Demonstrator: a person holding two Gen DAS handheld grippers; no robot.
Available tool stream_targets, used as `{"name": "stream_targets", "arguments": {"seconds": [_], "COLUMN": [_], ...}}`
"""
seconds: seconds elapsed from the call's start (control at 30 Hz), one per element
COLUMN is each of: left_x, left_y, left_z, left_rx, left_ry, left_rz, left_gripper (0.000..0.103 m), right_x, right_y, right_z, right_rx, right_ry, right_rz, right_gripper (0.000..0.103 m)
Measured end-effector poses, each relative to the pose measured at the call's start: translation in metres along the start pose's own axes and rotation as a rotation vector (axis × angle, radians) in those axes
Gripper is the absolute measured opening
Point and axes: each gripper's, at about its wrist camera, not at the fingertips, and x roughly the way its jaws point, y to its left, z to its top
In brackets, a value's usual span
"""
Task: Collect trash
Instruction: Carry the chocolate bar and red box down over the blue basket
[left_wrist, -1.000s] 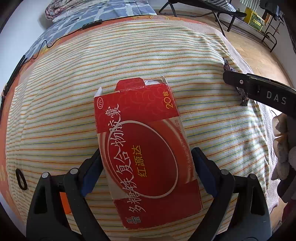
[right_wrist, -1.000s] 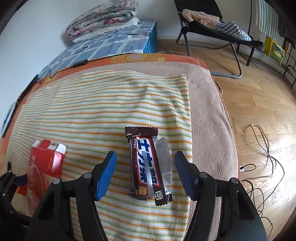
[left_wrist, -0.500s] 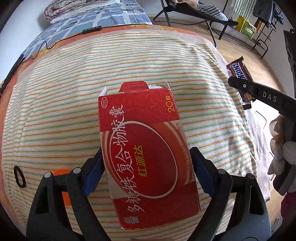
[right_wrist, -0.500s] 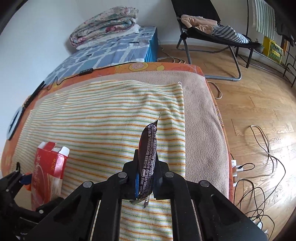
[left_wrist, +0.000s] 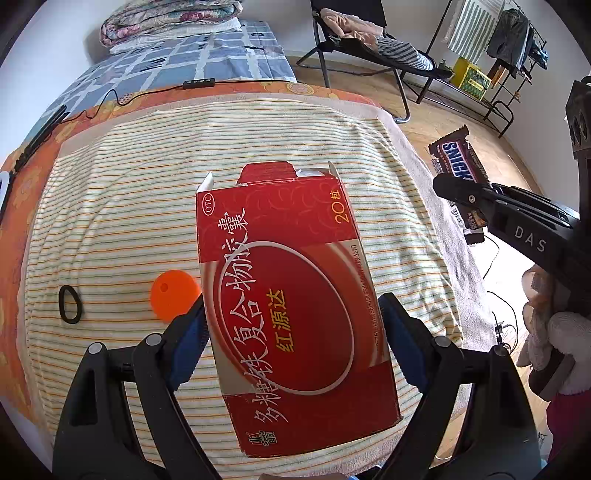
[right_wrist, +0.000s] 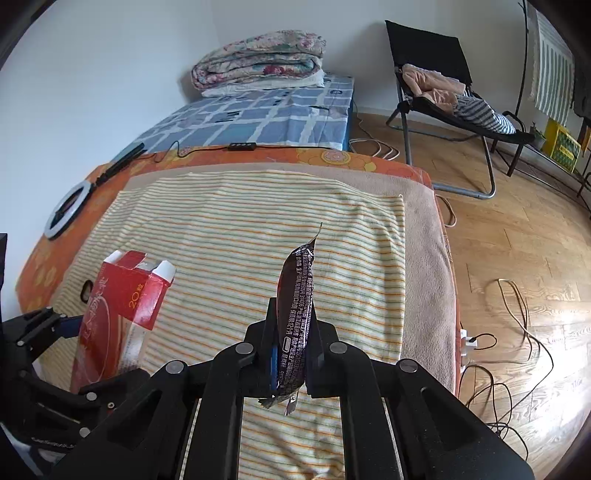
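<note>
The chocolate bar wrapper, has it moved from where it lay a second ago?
Yes. The wrapper has been lifted off the striped towel where it lay flat; it now stands on edge, clamped in the right gripper.

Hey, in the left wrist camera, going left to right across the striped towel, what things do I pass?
Black hair tie → orange disc → red medicine box held in the left claw → Snickers wrapper pinched in the right claw.
</note>
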Motion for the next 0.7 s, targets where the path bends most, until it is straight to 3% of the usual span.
{"name": "stream_targets", "arguments": {"seconds": [0.3,0.7], "left_x": [-0.062,-0.109], "left_y": [0.020,0.043], "left_z": [-0.042,-0.134], "left_rx": [0.001,0.003], "left_ry": [-0.041,-0.029], "left_rz": [-0.003,0.003], "left_gripper": [0.089,0.089], "right_x": [-0.051,-0.087], "right_y": [0.055,0.110], "right_z": [-0.036,-0.127], "right_rx": [-0.049,-0.100], "right_ry": [-0.010,0.031], "right_rz": [0.071,0.120], "right_gripper": [0.008,0.008]}}
